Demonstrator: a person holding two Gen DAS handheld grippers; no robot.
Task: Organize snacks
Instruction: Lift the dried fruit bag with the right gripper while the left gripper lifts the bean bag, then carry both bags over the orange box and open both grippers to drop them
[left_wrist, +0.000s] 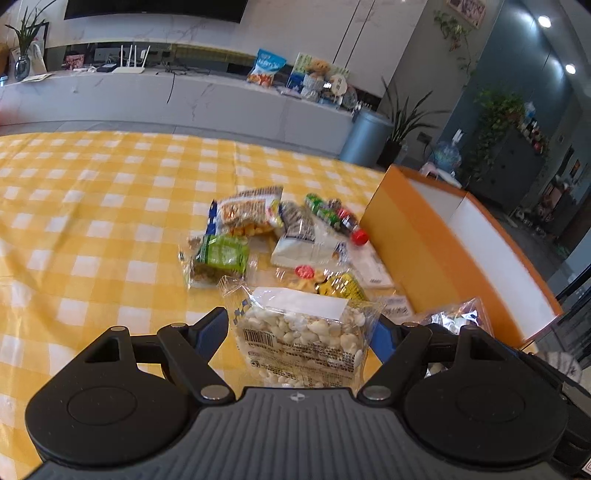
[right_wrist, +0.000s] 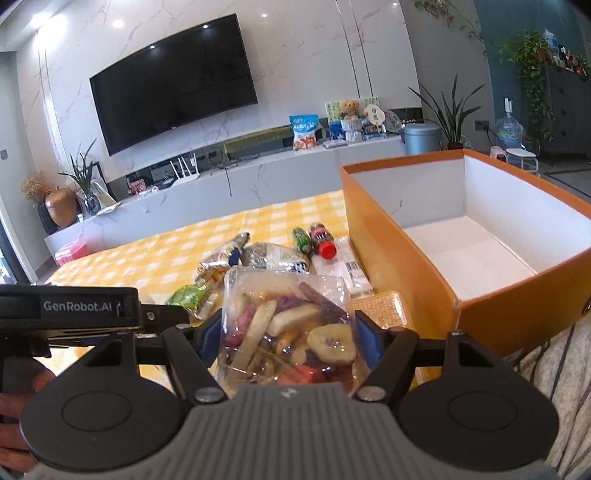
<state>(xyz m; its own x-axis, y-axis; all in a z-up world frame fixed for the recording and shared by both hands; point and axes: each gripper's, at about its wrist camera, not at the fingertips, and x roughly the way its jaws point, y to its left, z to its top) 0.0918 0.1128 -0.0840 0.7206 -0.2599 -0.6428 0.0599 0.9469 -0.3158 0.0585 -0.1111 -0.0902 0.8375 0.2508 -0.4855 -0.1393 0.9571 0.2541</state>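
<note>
Snacks lie in a loose heap on the yellow checked cloth (left_wrist: 92, 206) that covers our desk, and we have one packet in each tool. Our left tool (left_wrist: 301, 332) has its blue-padded fingers (left_wrist: 214, 328) pressed against both sides of a clear bag of white puffed pieces (left_wrist: 306, 332), which carries a white label across its top and a barcode low on its front. Our right tool (right_wrist: 286, 332) is clamped on a clear bag of mixed dried fruit and vegetable chips (right_wrist: 291, 328) (banana slices, purple sticks and pale strips show through the film), held above the desk surface. Beyond the left tool's bag sit a green packet (left_wrist: 221, 254), an orange-and-white crisp packet (left_wrist: 247, 214), a grey patterned packet (left_wrist: 297, 221) and a white packet (left_wrist: 295, 253), all crowded together and partly overlapping. A small cola bottle with a red cap (right_wrist: 322, 238) lies on its side next to a green bottle (right_wrist: 302, 239), just beside the near wall of the orange box (right_wrist: 402, 280). That box stands open to the right of the heap, its white inside bare in the right wrist view. A woven tan item (right_wrist: 384, 306) rests against the box's outer wall, just past the right tool's bag. Behind the desk we see a long white TV unit (right_wrist: 258, 177) under a wall-mounted television (right_wrist: 173, 85).
</note>
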